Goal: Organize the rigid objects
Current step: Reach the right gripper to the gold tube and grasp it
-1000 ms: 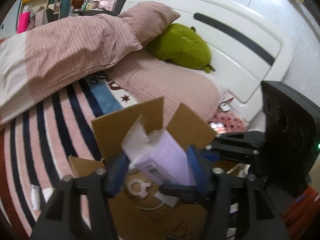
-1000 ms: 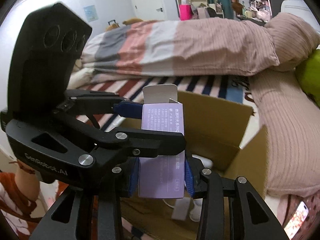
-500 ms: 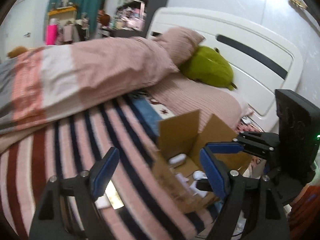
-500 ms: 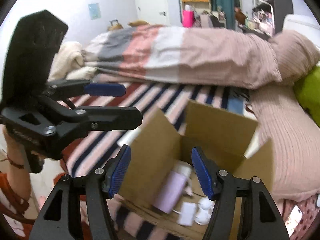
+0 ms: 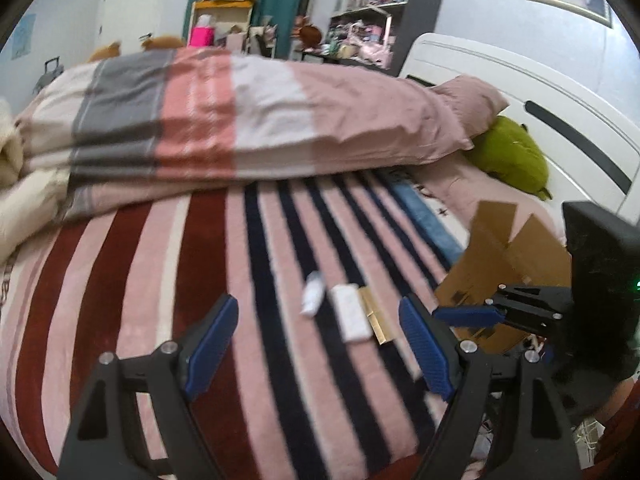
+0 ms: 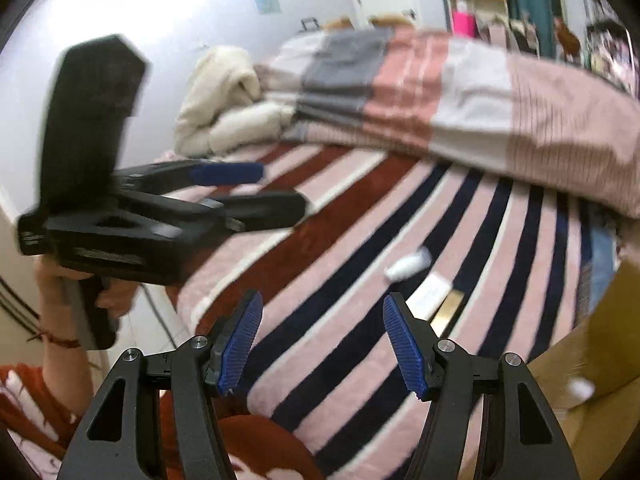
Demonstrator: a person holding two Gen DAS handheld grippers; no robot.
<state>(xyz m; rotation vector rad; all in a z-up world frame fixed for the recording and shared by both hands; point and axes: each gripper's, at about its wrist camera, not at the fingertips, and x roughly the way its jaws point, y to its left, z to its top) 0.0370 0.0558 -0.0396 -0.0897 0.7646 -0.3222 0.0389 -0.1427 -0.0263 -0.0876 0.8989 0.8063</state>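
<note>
My left gripper (image 5: 316, 338) is open and empty above the striped blanket (image 5: 200, 280). Ahead of it lie a small white tube (image 5: 313, 294), a flat white box (image 5: 351, 313) and a gold strip (image 5: 374, 314) side by side. The cardboard box (image 5: 504, 264) stands to the right, with my right gripper seen beside it (image 5: 476, 314). In the right wrist view my right gripper (image 6: 322, 344) is open and empty; the white tube (image 6: 408, 266), white box (image 6: 430, 295) and gold strip (image 6: 448, 307) lie ahead, the cardboard box (image 6: 592, 368) at right, my left gripper at left (image 6: 240, 188).
A folded pink, white and grey quilt (image 5: 224, 120) lies across the far side of the bed. A green plush (image 5: 508, 152) and pink pillow (image 5: 468, 96) sit by the white headboard (image 5: 540, 96). A cream blanket (image 6: 224, 96) is bundled at the bed's far end.
Both grippers let go of the lilac carton, which dropped into the cardboard box. Both have opened, pulled back and swung left toward the small items on the blanket.
</note>
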